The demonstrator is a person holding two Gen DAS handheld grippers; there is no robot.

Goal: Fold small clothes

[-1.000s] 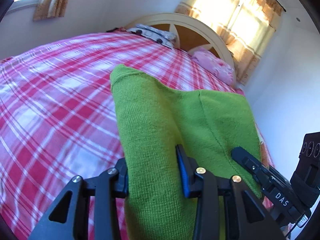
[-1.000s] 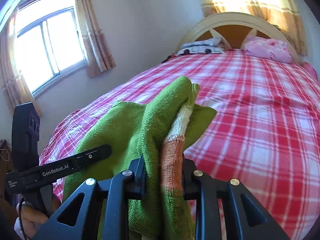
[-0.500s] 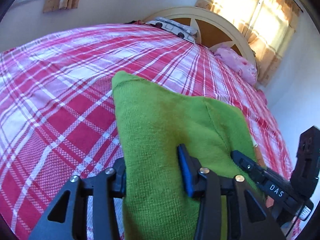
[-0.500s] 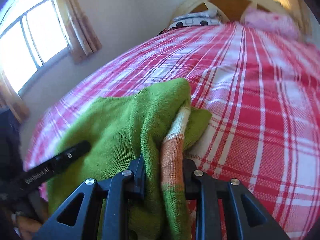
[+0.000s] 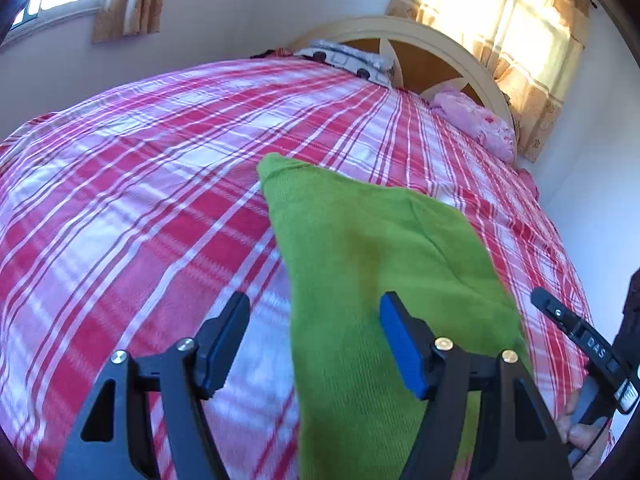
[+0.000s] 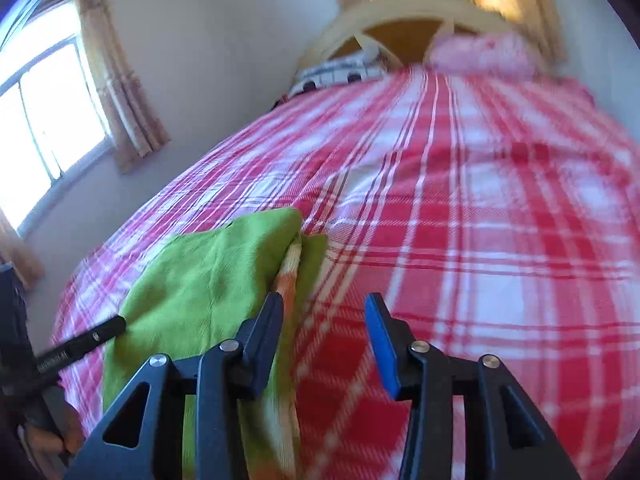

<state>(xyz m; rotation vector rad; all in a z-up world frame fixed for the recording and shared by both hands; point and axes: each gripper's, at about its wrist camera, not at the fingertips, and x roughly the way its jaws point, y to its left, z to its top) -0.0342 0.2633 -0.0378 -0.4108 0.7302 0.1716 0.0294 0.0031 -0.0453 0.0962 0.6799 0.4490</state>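
Observation:
A small green knitted garment [image 5: 372, 256] with an orange and white striped band [image 6: 292, 264] lies folded on the red plaid bed cover [image 5: 140, 208]. My left gripper [image 5: 314, 320] has its jaws opening; the green cloth lies between them against the right blue pad, and the left pad stands clear of it. My right gripper [image 6: 324, 320] is also opening, with the garment [image 6: 208, 280] beside and under its left finger and bare bed cover in the gap. Each view shows the other gripper at its edge.
The plaid bed cover [image 6: 460, 208] stretches far ahead to a cream headboard [image 5: 420, 36]. A patterned pillow [image 5: 352, 60] and a pink pillow [image 5: 476, 124] lie at the head. Walls and curtained windows close in on the left and behind the bed.
Both grippers came down toward the bed with the garment, then their jaws spread apart and let go of the cloth, which now rests on the cover.

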